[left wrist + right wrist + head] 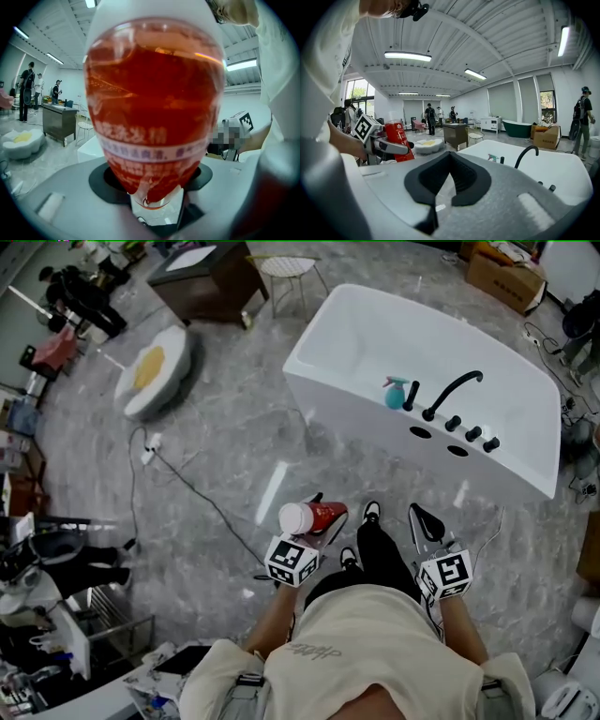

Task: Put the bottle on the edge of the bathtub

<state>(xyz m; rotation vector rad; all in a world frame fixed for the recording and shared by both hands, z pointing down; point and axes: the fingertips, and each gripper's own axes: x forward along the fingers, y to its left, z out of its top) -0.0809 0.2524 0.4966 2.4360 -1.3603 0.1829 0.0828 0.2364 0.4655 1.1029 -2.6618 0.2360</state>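
A red bottle [319,517] with a white cap lies tilted in my left gripper [317,519], which is shut on it, held above the floor just short of the white bathtub [375,343]. In the left gripper view the bottle [154,103] fills the picture between the jaws, cap end away from the camera. The right gripper view shows that bottle [397,138] and the left gripper [389,146] off to its left. My right gripper [427,521] hovers beside it, shut and holding nothing. The tub's near rim [511,465] carries a black faucet [455,390] and a teal spray bottle [396,393].
An egg-shaped cushion [155,371] lies on the grey floor at left, with a cable [187,484] running from it. A brown cabinet [206,282] and a wire chair [286,268] stand beyond. A cardboard box [506,277] sits behind the tub. Several people stand far off.
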